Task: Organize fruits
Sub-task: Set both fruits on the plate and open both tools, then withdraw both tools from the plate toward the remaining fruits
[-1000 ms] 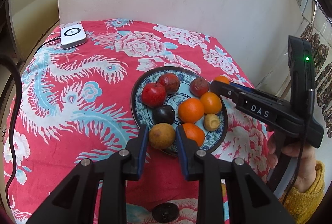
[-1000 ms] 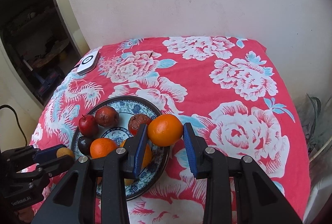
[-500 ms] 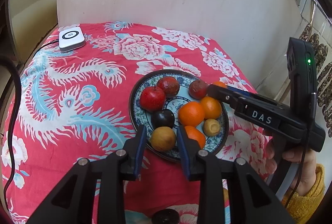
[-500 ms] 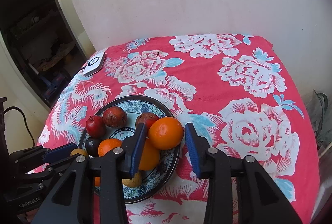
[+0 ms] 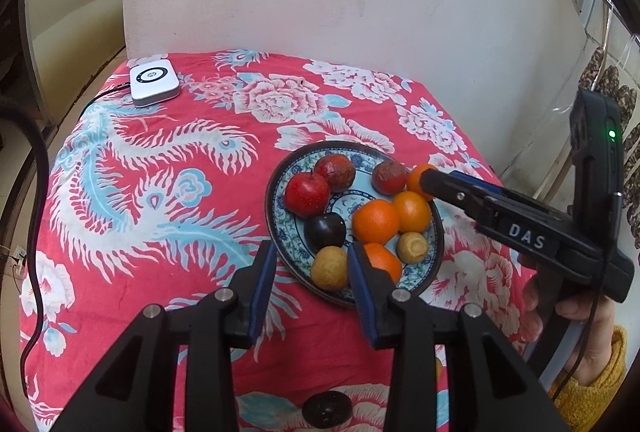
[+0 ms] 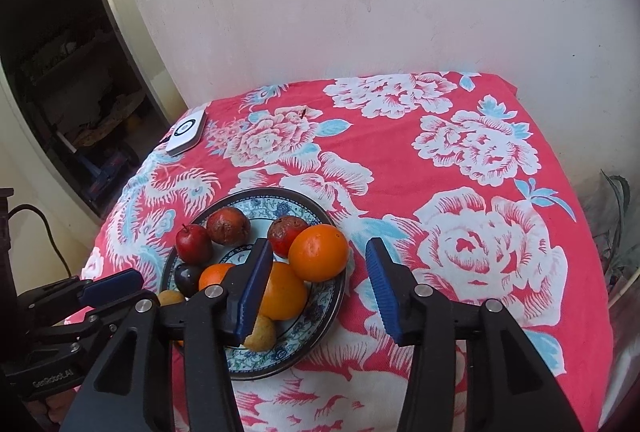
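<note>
On the red cloth (image 5: 168,191) stands the plate (image 5: 280,228), and both grippers have just been opening to let fruit go on it: this looks like the release step, so next each should draw back without knocking anything. The right gripper (image 6: 316,272) stands apart around an orange (image 6: 319,252) at the plate's 3 o'clock rim. The left gripper (image 5: 312,268) is apart beside a dull yellow fruit (image 5: 329,268) at 6 o'clock.
</note>
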Tool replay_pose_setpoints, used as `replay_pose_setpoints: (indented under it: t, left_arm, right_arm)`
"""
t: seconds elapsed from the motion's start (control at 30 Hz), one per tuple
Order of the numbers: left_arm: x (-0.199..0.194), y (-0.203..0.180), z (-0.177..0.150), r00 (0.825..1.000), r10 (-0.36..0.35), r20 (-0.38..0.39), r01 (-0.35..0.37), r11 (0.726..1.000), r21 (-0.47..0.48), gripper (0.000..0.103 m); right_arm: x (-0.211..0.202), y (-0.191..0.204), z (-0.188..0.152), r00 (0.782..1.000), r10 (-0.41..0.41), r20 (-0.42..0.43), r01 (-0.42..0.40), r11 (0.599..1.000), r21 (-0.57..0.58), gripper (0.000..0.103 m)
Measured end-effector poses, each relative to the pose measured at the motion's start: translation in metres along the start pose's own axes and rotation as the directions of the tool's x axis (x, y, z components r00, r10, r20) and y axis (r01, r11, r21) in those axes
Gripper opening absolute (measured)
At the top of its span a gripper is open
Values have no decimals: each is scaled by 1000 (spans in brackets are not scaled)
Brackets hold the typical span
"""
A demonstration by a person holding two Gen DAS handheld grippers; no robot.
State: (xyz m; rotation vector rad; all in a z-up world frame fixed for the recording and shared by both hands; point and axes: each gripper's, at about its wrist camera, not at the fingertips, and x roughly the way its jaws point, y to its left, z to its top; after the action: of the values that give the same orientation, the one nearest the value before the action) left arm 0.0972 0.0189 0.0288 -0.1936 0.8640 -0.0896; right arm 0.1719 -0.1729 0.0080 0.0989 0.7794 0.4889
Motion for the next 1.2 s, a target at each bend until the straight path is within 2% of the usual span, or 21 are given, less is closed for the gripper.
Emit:
replay_pose_setpoints:
  t: [0.5,1.2]
  left_arm:
    - [-18,6,-11,999,31,-12,-32,999,-30,39]
    - [-43,4,-43,999,19,-46,-19,1000,-16,39]
  right_arm:
    - [-38,14,-32,1000,8,-4,-8,1000,25,50]
    - [-59,60,-79,998,21,-55,-27,993,-114,50]
